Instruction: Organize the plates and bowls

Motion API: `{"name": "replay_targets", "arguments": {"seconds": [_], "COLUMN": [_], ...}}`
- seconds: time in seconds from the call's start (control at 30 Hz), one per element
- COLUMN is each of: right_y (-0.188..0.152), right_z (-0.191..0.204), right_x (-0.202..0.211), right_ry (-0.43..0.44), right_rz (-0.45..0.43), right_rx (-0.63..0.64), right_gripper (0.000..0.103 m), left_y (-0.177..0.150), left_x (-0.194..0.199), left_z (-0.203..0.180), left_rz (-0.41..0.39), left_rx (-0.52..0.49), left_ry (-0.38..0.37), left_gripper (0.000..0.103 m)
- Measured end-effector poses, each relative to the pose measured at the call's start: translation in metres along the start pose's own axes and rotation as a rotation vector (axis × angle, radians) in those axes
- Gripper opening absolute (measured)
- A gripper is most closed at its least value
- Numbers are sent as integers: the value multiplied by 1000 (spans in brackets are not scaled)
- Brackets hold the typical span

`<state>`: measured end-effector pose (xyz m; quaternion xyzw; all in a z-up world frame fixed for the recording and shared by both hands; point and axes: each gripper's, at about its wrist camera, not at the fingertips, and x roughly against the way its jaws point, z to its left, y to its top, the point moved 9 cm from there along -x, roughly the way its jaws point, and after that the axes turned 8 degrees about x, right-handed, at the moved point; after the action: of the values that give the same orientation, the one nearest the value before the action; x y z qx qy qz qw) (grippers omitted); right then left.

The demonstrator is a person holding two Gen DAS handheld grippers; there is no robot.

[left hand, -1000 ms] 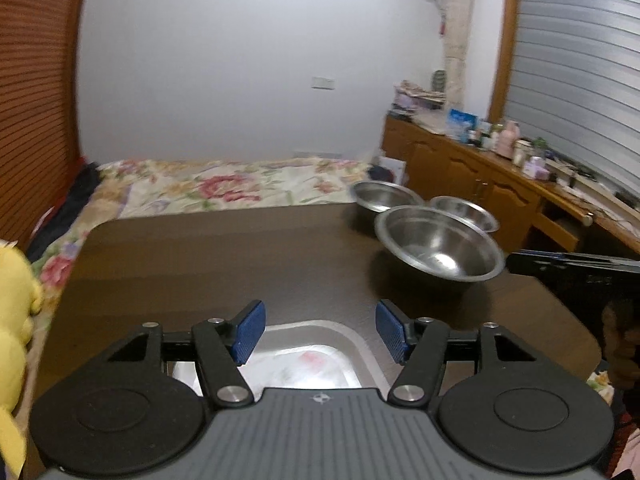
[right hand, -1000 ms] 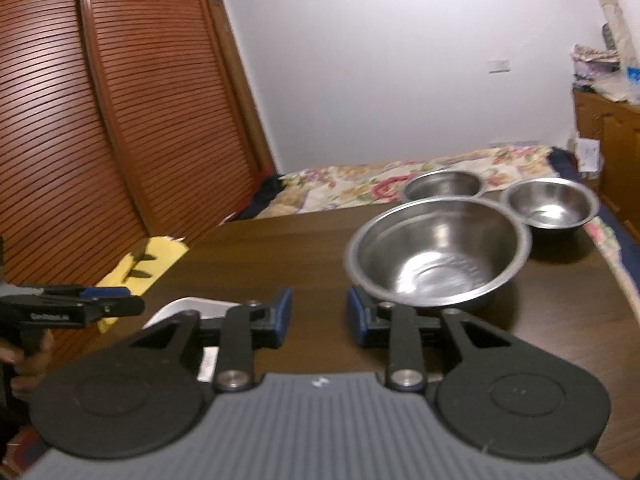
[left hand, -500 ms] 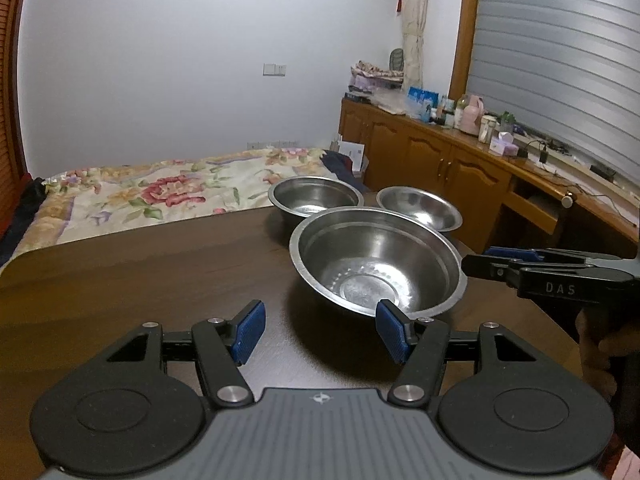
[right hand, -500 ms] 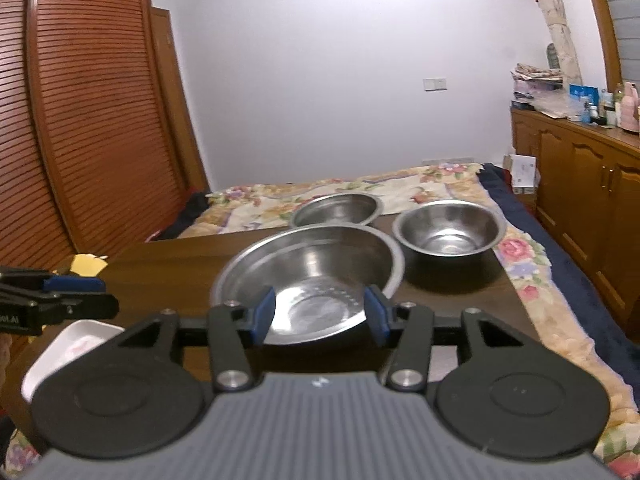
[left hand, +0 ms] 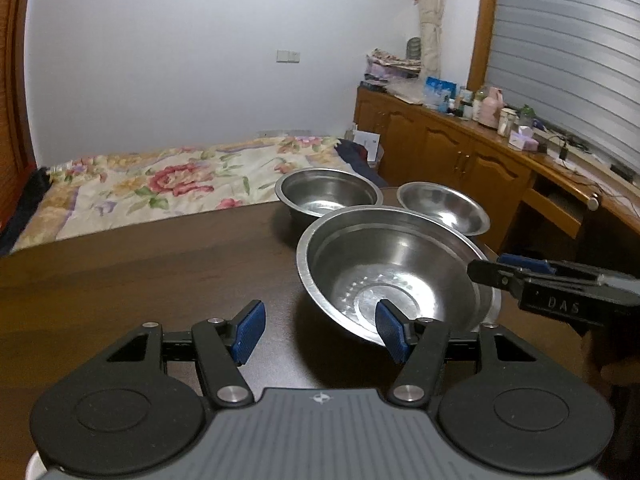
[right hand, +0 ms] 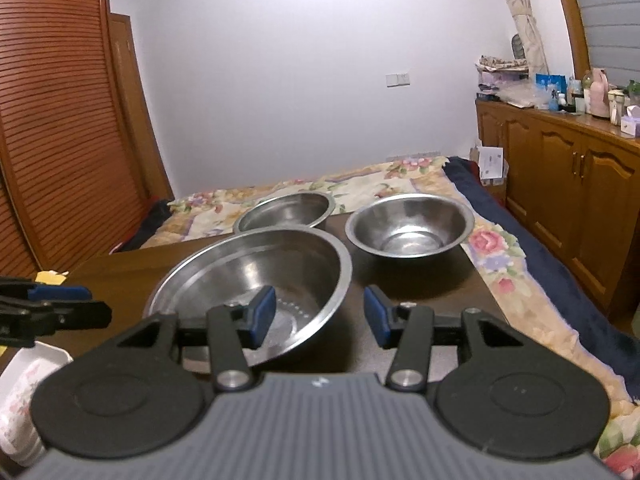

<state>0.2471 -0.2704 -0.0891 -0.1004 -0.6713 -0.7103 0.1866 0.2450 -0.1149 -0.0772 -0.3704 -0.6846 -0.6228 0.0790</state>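
Observation:
Three steel bowls stand on a dark wooden table (left hand: pixel 140 276). The large bowl (left hand: pixel 384 264) (right hand: pixel 264 268) is nearest. A medium bowl (left hand: pixel 328 196) (right hand: pixel 288 212) and a small bowl (left hand: pixel 444 208) (right hand: pixel 408 228) stand behind it. My left gripper (left hand: pixel 320 332) is open and empty, its right finger over the large bowl's near rim. My right gripper (right hand: pixel 320 318) is open and empty, with the large bowl's right rim between its fingers; it also shows in the left wrist view (left hand: pixel 520 276). A white floral dish (right hand: pixel 24 392) lies at the lower left of the right wrist view.
A bed with a floral cover (left hand: pixel 160 184) lies beyond the table. Wooden cabinets with clutter on top (left hand: pixel 480 148) line the right wall. A slatted wooden wardrobe (right hand: pixel 60 140) stands at the left. The table's right edge (right hand: pixel 480 288) runs close to the small bowl.
Both grippers have shifted toward the bowls. The right gripper has moved right, so the large bowl's right rim now sits between its fingers. The left view has turned slightly left.

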Motion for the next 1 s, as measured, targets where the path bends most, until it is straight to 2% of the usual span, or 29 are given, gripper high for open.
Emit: {"name": "replay_targets", "arguments": {"seconds": [0.37, 0.53, 0.6, 0.73, 0.9, 1.0], "right_y": [-3, -4, -5, -7, -7, -9], "right_z": [0, -1, -2, -2, -4, -5], "right_x": [-15, -22, -23, -24, -24, -24], "right_ry": [-8, 0, 3, 17, 31, 39], "right_rz": [33, 52, 54, 57, 51, 55], "right_rx": [-20, -32, -39, -52, -82, -96], "right_gripper": [50, 50, 50, 50, 33, 29], "left_y": [4, 1, 0, 1, -2, -2], "left_x": [-22, -29, -30, -30, -26, -22], "left_z": [-13, -10, -9, -10, -8, -9], "left_rz": [34, 57, 65, 62, 61, 56], "left_rx": [14, 31, 33, 26, 31, 22], "left_ry": [-21, 0, 15, 20, 14, 12], "left_gripper": [61, 52, 38, 37, 30, 30]}}
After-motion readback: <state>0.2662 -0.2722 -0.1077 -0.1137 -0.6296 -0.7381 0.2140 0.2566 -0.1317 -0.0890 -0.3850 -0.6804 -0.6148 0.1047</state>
